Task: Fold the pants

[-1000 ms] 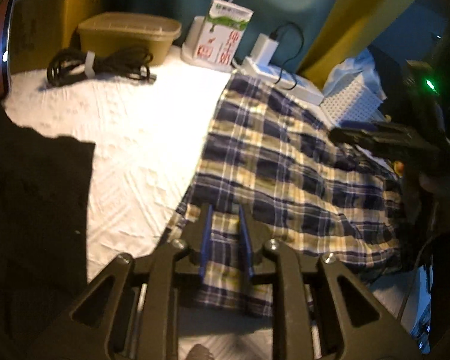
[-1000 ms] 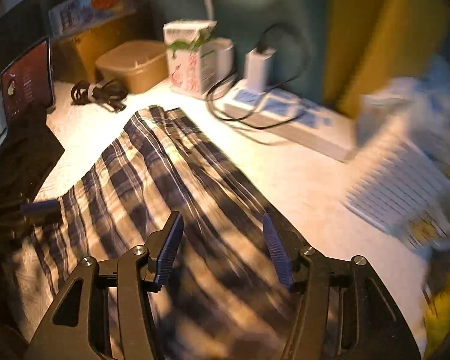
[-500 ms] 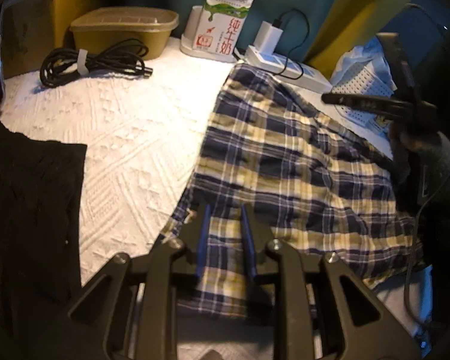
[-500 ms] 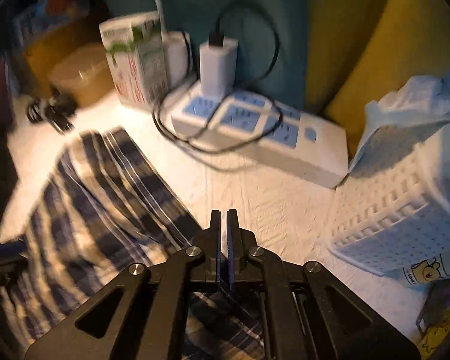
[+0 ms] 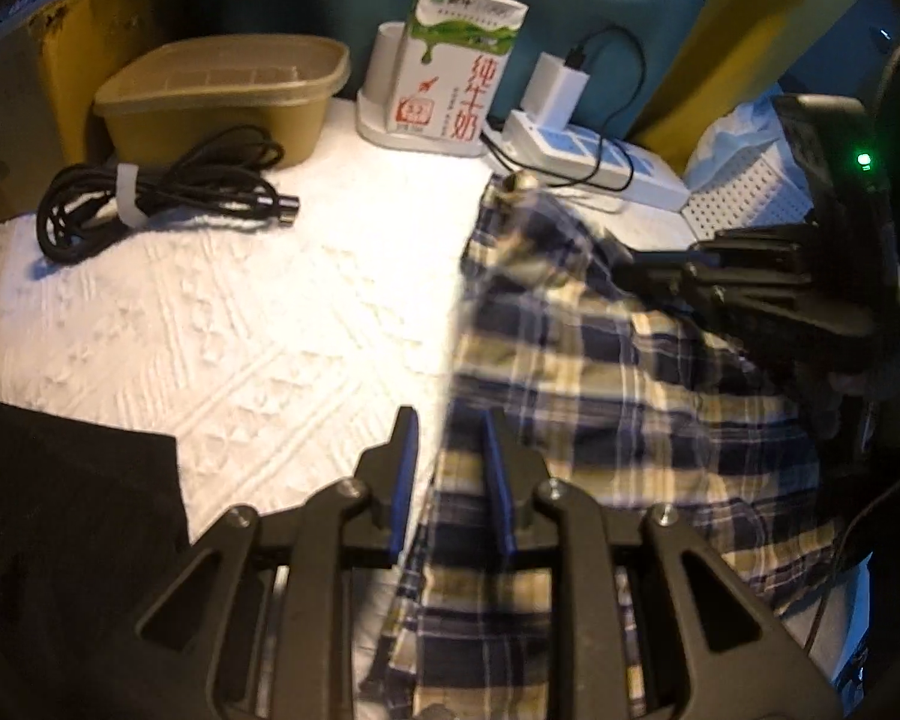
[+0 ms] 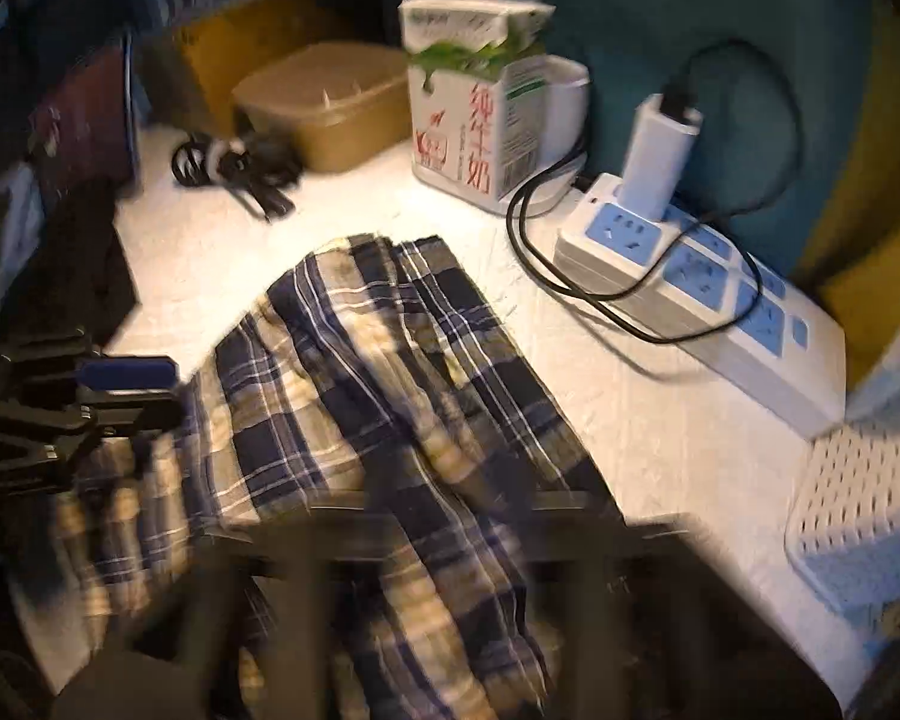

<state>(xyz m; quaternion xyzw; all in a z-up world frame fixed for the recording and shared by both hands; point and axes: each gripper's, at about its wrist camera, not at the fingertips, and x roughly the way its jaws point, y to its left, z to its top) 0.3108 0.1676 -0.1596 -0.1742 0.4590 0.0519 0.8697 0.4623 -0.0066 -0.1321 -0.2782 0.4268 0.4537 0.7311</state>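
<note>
Blue-and-cream plaid pants lie on the white textured cloth, rumpled and raised along their right side. My right gripper comes in from the right and is shut on a lifted fold of them. In the right wrist view the plaid pants drape over my own blurred fingers at the bottom. My left gripper hovers at the pants' left edge with a narrow gap between its blue pads. The fabric edge runs through that gap without being pinched. The left gripper also shows at that view's left edge.
Along the back stand a brown tub, a milk carton, and a white power strip with a charger plugged in. A coiled black cable lies at the left. A black cloth covers the near left, and a white perforated basket sits at the right.
The right gripper went from wide open to shut and now holds a fold of the pants, lifting and bunching their right side. The pants' left edge now sits between the left fingers.
</note>
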